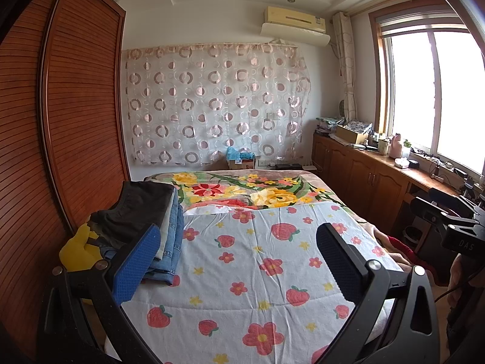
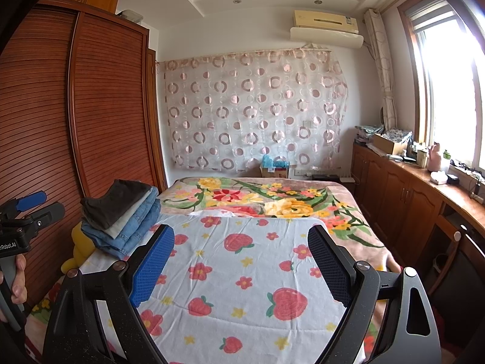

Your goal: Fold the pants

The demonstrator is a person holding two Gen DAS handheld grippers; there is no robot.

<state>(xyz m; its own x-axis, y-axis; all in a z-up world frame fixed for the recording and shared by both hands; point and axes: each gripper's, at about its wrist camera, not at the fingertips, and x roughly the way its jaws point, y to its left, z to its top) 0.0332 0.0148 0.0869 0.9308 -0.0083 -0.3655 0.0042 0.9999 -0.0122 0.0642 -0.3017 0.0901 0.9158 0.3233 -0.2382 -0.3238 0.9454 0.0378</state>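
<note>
Pants — a folded stack of dark grey, pale grey and blue denim pairs (image 1: 151,221) — are seen in the left wrist view lying at the left edge of the bed, on the white sheet printed with red strawberries and flowers (image 1: 257,257), beside a yellow plush toy (image 1: 80,248). The left hand-held gripper (image 1: 236,261) is held released, its blue-padded fingers wide apart with only the sheet between them; its left finger overlaps the stack in the picture, but contact cannot be told.

In the right wrist view the same stack of pants (image 2: 121,218) is found left of the right hand-held gripper (image 2: 239,264), clear of it. That gripper is likewise released — nothing is grasped. At the left edge the left hand-held gripper (image 2: 31,204) is seen, gripped by a hand (image 2: 13,282).
</note>
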